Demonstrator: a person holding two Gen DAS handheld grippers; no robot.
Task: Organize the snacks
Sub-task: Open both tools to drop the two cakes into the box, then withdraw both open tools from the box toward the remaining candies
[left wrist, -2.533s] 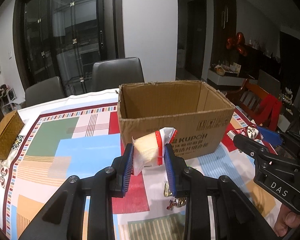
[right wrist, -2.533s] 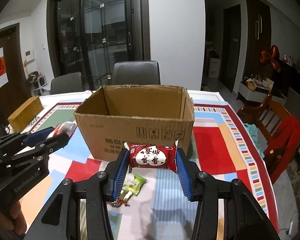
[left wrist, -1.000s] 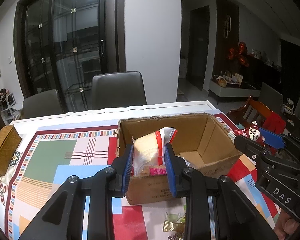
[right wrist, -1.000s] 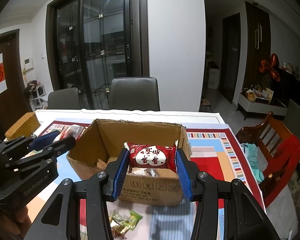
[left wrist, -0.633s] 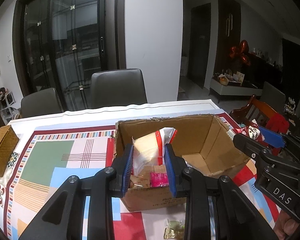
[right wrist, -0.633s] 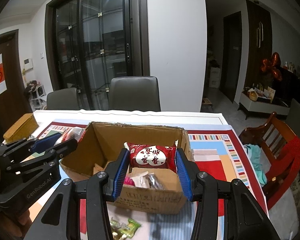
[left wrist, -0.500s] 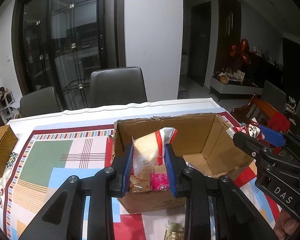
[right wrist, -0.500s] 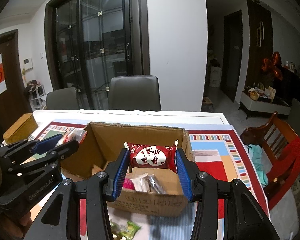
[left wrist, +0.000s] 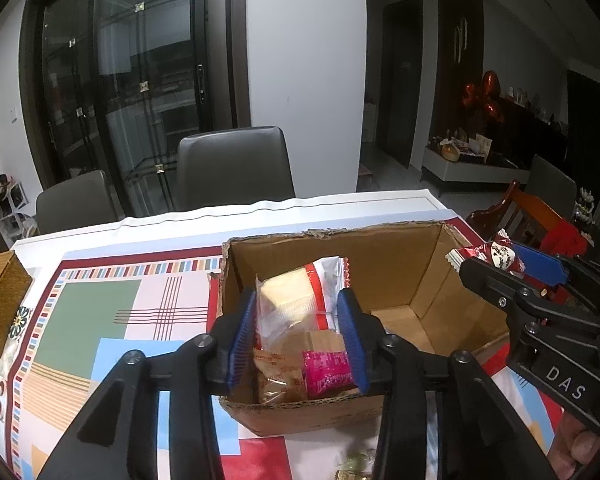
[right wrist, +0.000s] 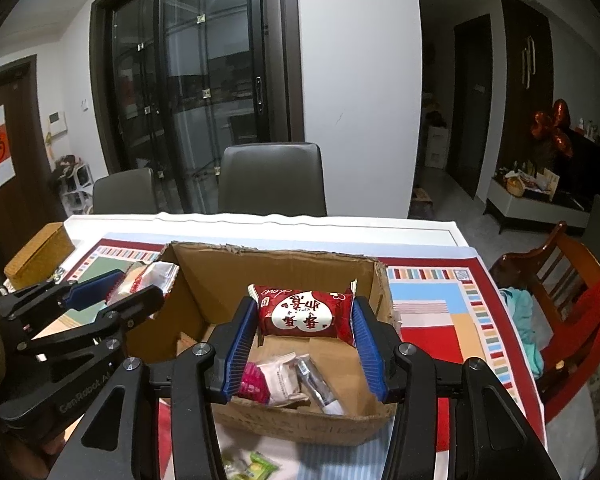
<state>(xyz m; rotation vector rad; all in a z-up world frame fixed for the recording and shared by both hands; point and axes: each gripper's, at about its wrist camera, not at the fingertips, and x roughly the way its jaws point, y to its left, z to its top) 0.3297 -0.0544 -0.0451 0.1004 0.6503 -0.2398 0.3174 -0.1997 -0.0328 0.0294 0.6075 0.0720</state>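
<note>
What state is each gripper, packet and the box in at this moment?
left gripper: shut on the white-and-red packet, above the box.
right gripper: shut on the red packet, above the box.
cardboard box: open-topped, several packets inside.
green candies: loose on the tablecloth.

Brown box [right wrist: 204, 304], apparently red-white packet [right wrist: 306, 314]
</note>
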